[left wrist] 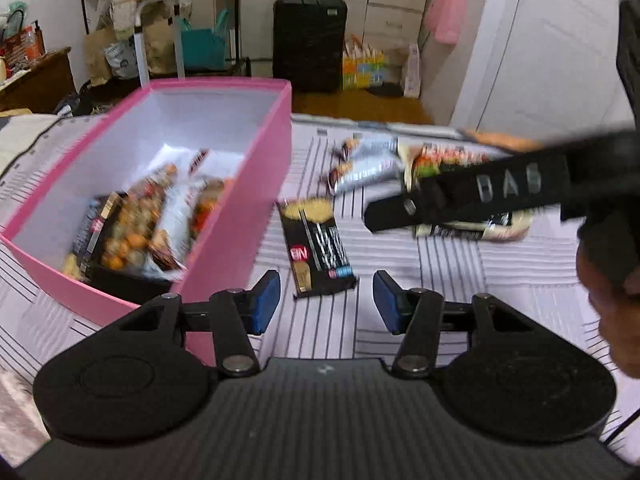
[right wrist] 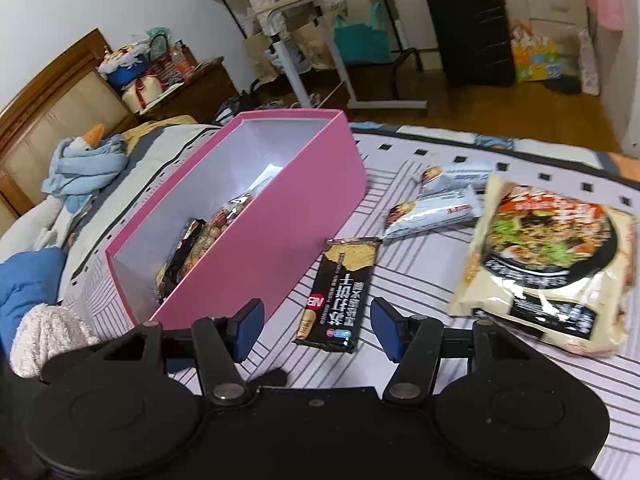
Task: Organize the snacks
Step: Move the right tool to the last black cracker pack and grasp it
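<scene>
A pink box (left wrist: 256, 184) (right wrist: 296, 216) stands on the striped bedspread and holds several snack packets (left wrist: 136, 224) (right wrist: 200, 240). A black cracker packet (left wrist: 316, 244) (right wrist: 340, 292) lies just right of the box. Two silver snack bars (left wrist: 368, 164) (right wrist: 444, 200) lie beyond it. A large noodle bag (right wrist: 548, 260) (left wrist: 460, 160) lies to the right. My left gripper (left wrist: 326, 300) is open and empty above the black packet's near end. My right gripper (right wrist: 318, 328) is open and empty over the same packet; its body (left wrist: 500, 188) crosses the left wrist view over the noodle bag.
A black suitcase (left wrist: 310, 40) (right wrist: 470, 28), a rolling desk (right wrist: 320, 8) and bags stand on the wooden floor past the bed. A blue stuffed goose (right wrist: 88, 156) and bedding lie left of the box, near the headboard (right wrist: 52, 96).
</scene>
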